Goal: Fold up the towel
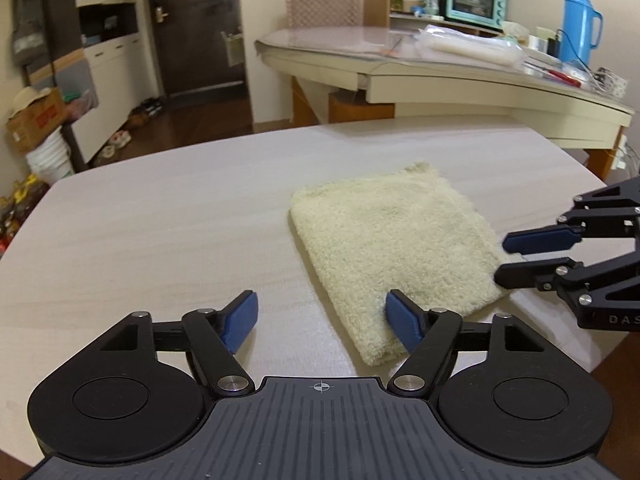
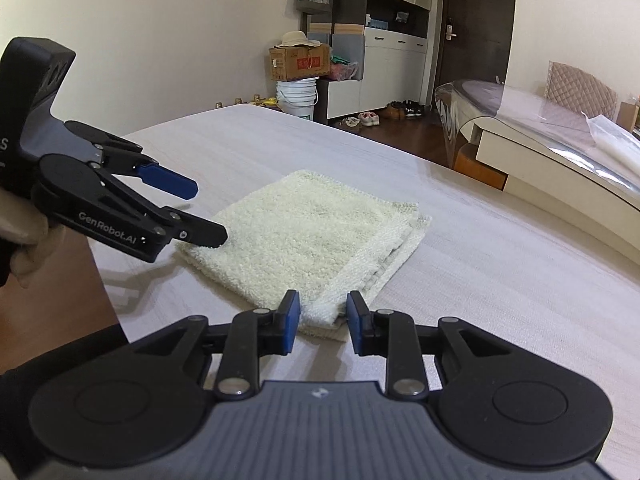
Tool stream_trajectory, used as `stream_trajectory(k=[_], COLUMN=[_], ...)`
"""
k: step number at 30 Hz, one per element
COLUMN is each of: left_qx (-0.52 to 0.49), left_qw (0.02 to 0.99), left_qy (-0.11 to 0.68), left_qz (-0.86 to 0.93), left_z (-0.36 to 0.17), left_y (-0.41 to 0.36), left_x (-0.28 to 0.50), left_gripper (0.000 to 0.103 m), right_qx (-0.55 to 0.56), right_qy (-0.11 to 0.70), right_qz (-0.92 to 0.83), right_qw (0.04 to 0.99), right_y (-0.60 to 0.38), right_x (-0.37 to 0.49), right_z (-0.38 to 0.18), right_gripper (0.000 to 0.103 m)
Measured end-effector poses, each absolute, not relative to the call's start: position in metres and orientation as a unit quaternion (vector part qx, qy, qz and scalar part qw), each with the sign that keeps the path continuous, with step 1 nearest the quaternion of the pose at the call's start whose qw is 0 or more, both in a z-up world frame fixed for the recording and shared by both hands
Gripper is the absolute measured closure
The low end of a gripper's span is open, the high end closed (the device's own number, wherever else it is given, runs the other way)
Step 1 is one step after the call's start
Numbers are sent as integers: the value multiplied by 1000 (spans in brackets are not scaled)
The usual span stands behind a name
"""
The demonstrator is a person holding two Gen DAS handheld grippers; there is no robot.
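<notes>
A cream terry towel (image 1: 392,248) lies folded into a thick rectangle on the pale wood-grain table (image 1: 160,220). My left gripper (image 1: 322,320) is open wide at the towel's near corner, its right pad resting by the folded edge. In the right wrist view the towel (image 2: 308,232) shows its layered hems on the right side. My right gripper (image 2: 323,320) is open, with a towel corner lying just between its blue pads. The left gripper (image 2: 208,212) appears there too, its lower finger touching the towel's left edge. From the left wrist view the right gripper (image 1: 502,258) straddles the towel's right corner.
A gloved hand (image 2: 24,220) holds the left gripper. Beyond the table's far edge stands a glass-topped desk (image 1: 440,76) carrying a mint toaster oven (image 1: 476,2) and a blue thermos (image 1: 578,24). A cardboard box (image 2: 300,64) sits on a white bucket (image 2: 297,98) by the wall.
</notes>
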State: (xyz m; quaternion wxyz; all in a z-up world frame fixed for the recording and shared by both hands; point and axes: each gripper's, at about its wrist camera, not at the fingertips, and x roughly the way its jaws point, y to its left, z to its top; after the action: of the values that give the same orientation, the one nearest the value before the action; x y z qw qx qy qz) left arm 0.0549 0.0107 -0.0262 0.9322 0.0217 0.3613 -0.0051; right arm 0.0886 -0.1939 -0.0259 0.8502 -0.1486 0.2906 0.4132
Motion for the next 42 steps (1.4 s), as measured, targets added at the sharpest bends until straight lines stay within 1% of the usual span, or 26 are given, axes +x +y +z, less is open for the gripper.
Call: stream_trajectory(k=[1, 7, 16, 18, 21, 26, 27, 29, 33, 34, 36, 38, 42], left_qx=[20, 23, 25, 23, 22, 33, 37, 45, 42, 39, 38, 38, 41], left_qw=[932, 934, 936, 937, 940, 942, 942, 941, 940, 940, 940, 941, 941], left_qy=[361, 358, 351, 349, 340, 333, 331, 333, 336, 336, 335, 335, 334], left_qz=[-1, 9, 3, 0, -12, -34, -37, -39, -41, -43, -42, -40, -34], left_z=[-27, -28, -29, -28, -23, -22, -23, -26, -32, -32, -32, -33, -33], left_y=[11, 10, 14, 15, 12, -3, -6, -9, -5, -3, 1, 5, 12], left_x=[55, 53, 52, 49, 39, 28, 28, 30, 33, 34, 36, 38, 44], left_gripper=[21, 16, 12, 14, 14, 16, 17, 26, 26, 26, 26, 26, 25], right_qx=[-148, -138, -124, -120, -100, -99, -100, -101, -113, -112, -103, -91, -61], right_qy=[290, 291, 292, 288, 274, 272, 273, 275, 279, 282, 294, 296, 299], right_qz=[412, 397, 367, 363, 358, 344, 344, 345, 343, 342, 338, 329, 312], right_qw=[851, 859, 874, 878, 887, 893, 893, 892, 890, 889, 888, 892, 900], right_y=[-194, -193, -192, -192, -199, -207, -208, -207, -200, -199, -194, -191, -181], right_x=[88, 86, 79, 77, 71, 70, 71, 72, 71, 70, 68, 63, 58], right_z=[-26, -28, -29, -29, -24, -21, -21, -21, -25, -26, -31, -34, -35], right_gripper=[74, 73, 72, 72, 72, 72, 72, 71, 71, 72, 72, 70, 70])
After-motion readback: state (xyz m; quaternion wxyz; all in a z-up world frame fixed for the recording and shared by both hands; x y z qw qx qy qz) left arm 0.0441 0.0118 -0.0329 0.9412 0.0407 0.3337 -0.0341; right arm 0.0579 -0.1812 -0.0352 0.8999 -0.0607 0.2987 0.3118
